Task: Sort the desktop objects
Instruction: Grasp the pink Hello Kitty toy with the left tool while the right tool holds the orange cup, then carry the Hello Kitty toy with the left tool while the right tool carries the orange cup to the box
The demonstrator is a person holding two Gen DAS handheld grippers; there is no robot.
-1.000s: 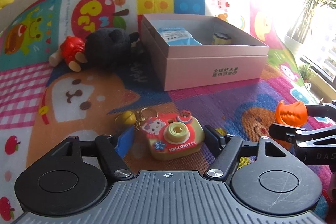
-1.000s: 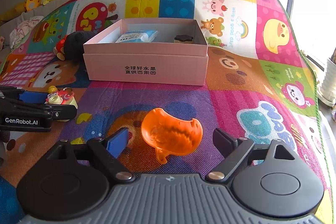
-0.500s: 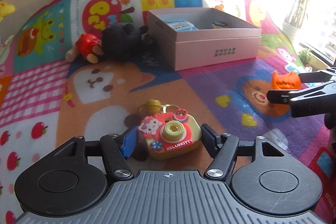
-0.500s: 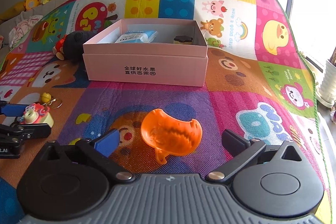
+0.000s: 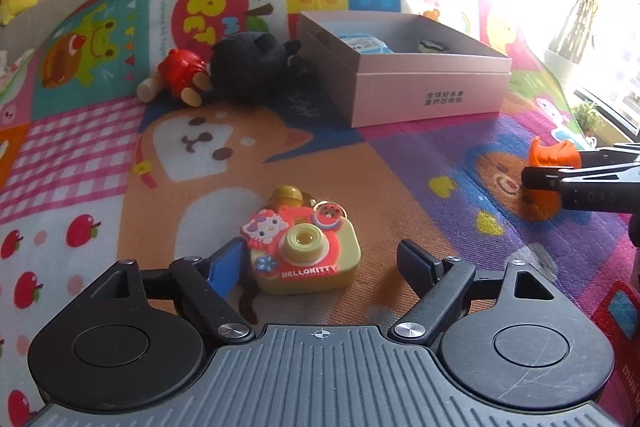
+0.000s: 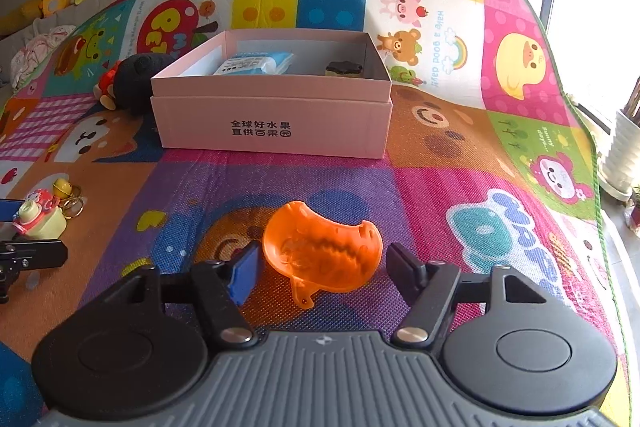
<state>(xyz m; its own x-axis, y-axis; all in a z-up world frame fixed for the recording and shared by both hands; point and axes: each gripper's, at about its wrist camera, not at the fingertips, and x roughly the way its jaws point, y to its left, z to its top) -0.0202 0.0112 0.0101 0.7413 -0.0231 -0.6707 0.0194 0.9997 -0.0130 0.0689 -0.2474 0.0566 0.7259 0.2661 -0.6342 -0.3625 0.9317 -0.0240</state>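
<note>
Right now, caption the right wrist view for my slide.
Right tool closing around orange shell toy on play mat, pink box beyond.

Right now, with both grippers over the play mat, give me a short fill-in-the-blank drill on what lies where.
1. The yellow toy camera with the red cartoon-cat front lies between the fingers of the ____ gripper.
2. The pink cardboard box has its top ____.
3. The orange scalloped plastic mould lies on the mat between the fingers of the ____ gripper.
4. The black plush toy lies ____ the box.

Missing words: left; open; right; outside
</note>
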